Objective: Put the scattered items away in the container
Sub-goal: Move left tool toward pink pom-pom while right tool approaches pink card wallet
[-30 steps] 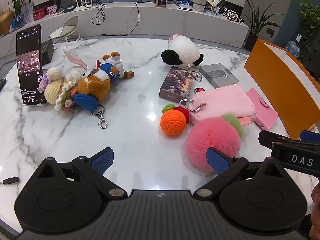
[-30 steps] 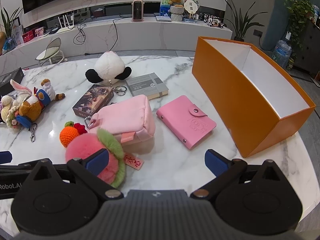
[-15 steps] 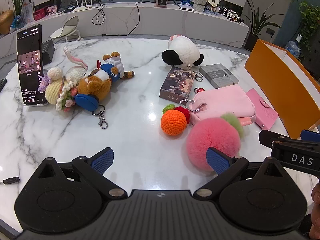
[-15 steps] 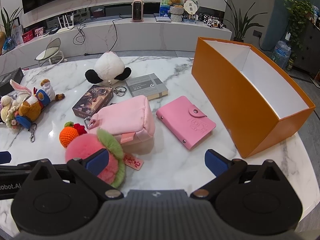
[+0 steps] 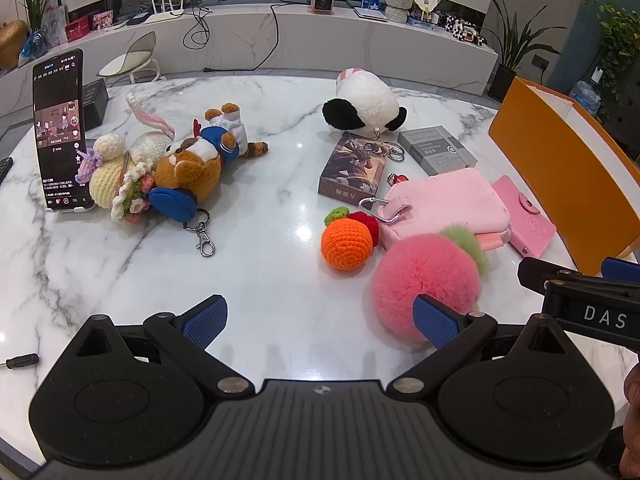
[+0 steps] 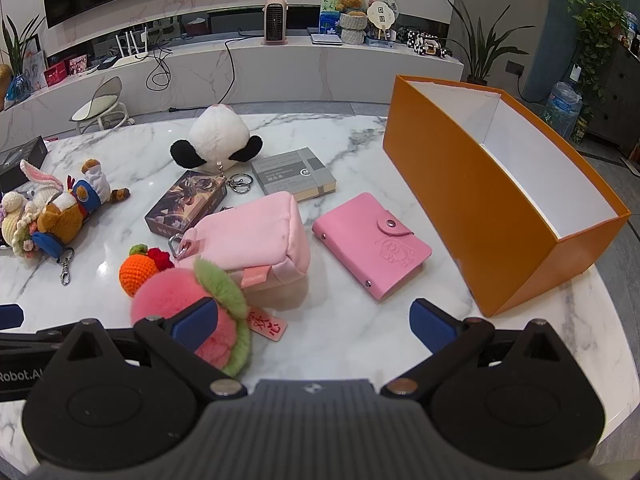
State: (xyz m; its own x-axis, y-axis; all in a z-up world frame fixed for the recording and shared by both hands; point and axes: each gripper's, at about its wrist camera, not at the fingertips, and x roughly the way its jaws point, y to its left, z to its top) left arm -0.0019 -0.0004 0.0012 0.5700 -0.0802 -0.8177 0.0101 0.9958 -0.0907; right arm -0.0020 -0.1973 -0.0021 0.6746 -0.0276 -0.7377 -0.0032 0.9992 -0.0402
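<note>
An open orange box (image 6: pixel 472 184) with a white inside stands at the table's right. Scattered left of it lie a pink card wallet (image 6: pixel 372 246), a pink pouch (image 6: pixel 252 236), a grey notebook (image 6: pixel 294 174), a dark card box (image 6: pixel 186 200), a panda plush (image 6: pixel 218 140), a crocheted orange (image 5: pixel 346 242) and a fluffy pink peach (image 5: pixel 426 286). A bear plush (image 5: pixel 192 170) and a crocheted doll (image 5: pixel 116 176) lie far left. My left gripper (image 5: pixel 320 320) is open, its right finger before the peach. My right gripper (image 6: pixel 314 322) is open near the wallet.
A phone (image 5: pixel 60 132) stands upright on a holder at the left edge, with a black box (image 5: pixel 94 102) behind it. A small screwdriver (image 5: pixel 18 360) lies near the front left. A white counter with a heater (image 6: pixel 276 26) runs behind the round marble table (image 5: pixel 256 272).
</note>
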